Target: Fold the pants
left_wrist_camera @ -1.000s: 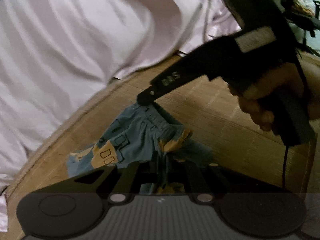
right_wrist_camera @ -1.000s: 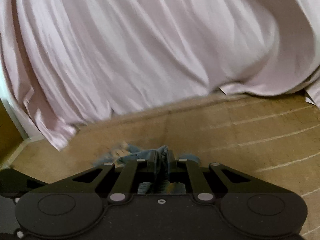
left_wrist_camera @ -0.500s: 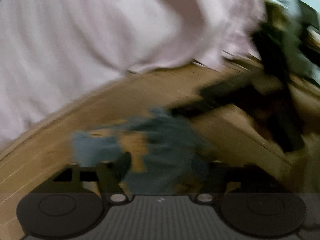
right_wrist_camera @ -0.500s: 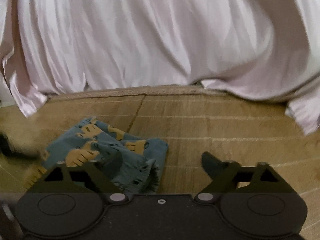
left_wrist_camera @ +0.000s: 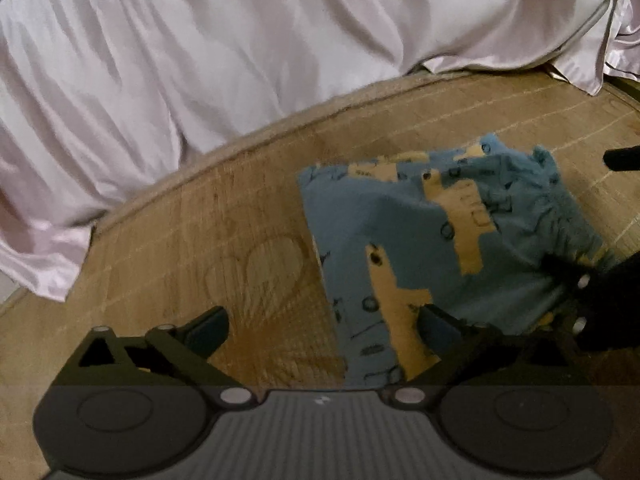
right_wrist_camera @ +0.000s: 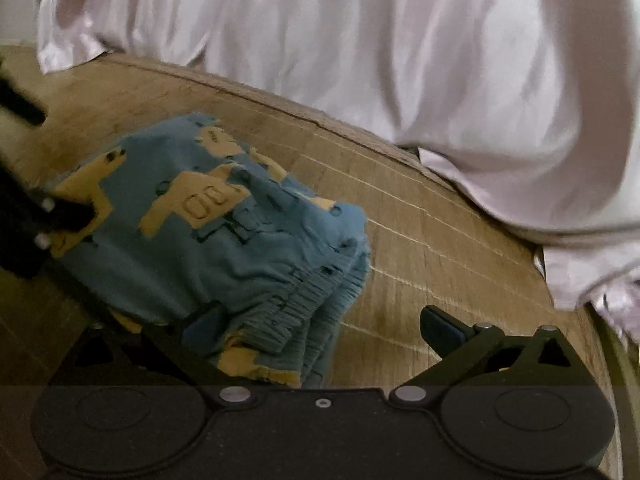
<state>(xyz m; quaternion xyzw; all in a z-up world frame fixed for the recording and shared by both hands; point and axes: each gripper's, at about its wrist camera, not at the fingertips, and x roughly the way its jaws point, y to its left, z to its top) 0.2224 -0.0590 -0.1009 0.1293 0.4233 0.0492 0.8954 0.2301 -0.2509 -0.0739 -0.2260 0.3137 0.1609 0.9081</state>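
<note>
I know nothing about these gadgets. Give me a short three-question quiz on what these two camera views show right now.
1. True or false: the left gripper is clamped on the blue pants.
2. Multiple choice: the pants lie on a) the white sheet, b) the woven mat, c) a chair.
3. Fill in: the ribbed waistband shows in the ____ wrist view.

Key: 1. False, both the left and the right gripper stand open. 2. b. 3. right.

Dim warm indoor light, soft blur, fisheye bending, dark vignetted corners
</note>
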